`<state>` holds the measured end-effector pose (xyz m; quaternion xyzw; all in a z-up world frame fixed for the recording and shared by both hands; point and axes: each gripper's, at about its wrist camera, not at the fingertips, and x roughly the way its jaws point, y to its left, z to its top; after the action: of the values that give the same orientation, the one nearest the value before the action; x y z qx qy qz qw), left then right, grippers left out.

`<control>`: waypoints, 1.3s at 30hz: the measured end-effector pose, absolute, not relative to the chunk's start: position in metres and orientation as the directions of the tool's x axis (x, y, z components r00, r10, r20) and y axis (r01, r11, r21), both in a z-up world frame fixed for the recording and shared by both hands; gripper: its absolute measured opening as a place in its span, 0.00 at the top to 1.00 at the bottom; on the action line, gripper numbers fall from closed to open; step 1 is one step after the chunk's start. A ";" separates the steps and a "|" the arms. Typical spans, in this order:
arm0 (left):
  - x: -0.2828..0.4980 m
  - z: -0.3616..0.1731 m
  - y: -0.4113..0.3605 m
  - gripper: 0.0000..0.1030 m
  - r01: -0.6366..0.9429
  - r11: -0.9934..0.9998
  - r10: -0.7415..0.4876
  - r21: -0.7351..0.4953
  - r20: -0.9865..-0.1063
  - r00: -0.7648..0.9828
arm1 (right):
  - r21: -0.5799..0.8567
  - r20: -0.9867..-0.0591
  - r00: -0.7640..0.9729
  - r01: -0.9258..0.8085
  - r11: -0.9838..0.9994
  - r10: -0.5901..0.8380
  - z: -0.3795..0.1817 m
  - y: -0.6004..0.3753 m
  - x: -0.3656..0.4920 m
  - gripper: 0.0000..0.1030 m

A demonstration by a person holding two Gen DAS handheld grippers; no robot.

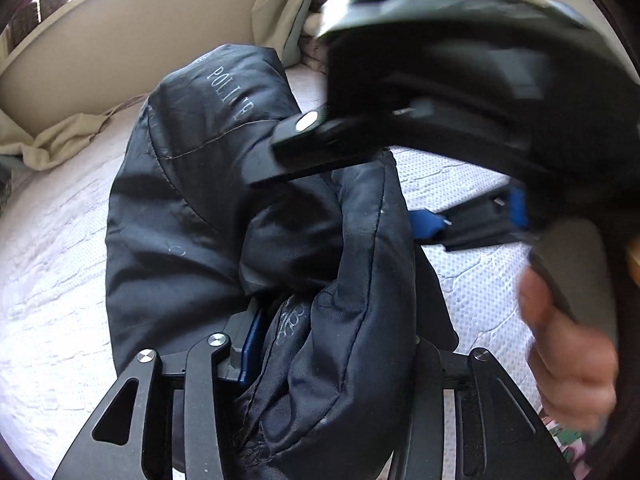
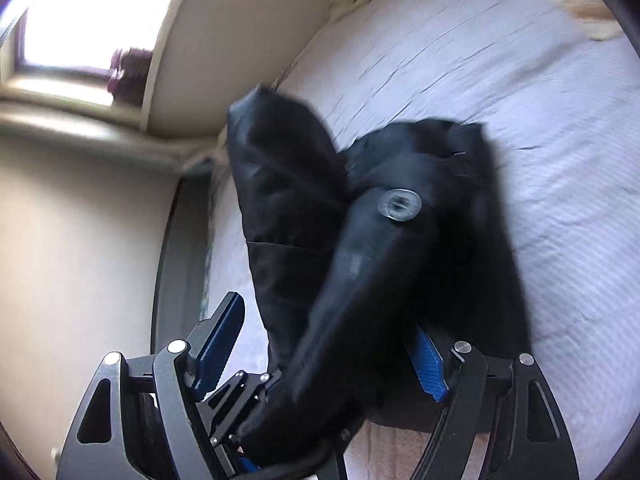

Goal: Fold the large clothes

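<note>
One word of pale lettering, "POLICE", reads on the black padded jacket of shiny quilted fabric (image 1: 208,208), which lies bunched on the white textured mattress cover (image 1: 52,264) straight ahead of both tools. Fainter marks lower on the cloth are too blurred to read. A thick fold of it runs back between the fingers of the left gripper (image 1: 324,364); whether they press on it I cannot tell. Above and right of that fold, the right gripper (image 1: 424,184) crosses the left wrist view, a hand (image 1: 568,356) on its handle. Its blue-padded fingers (image 2: 218,344) stand apart, cloth draped loosely between them. A beige padded wall (image 1: 132,40) rises beyond the mattress.
</note>
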<state>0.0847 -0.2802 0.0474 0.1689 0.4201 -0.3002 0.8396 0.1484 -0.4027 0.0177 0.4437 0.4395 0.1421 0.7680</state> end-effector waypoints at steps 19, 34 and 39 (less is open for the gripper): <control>0.049 0.067 -0.231 0.21 0.746 0.663 -0.505 -0.072 -0.778 0.373 | 0.729 -0.630 0.496 0.114 0.675 0.597 0.012 -0.398 0.197 0.66; 0.042 0.000 -0.157 0.14 0.544 0.831 -0.246 0.117 -0.800 0.547 | 0.735 -0.623 0.536 0.153 0.661 0.569 0.014 -0.412 0.167 0.67; 0.062 -0.005 -0.159 0.13 0.531 0.844 -0.266 0.072 -0.804 0.532 | 0.726 -0.634 0.544 0.173 0.666 0.550 0.011 -0.422 0.161 0.68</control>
<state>0.0618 -0.1592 -0.0046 0.1561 0.4248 -0.2312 0.8613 0.1612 -0.4224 0.0106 0.3910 0.4622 0.1196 0.7869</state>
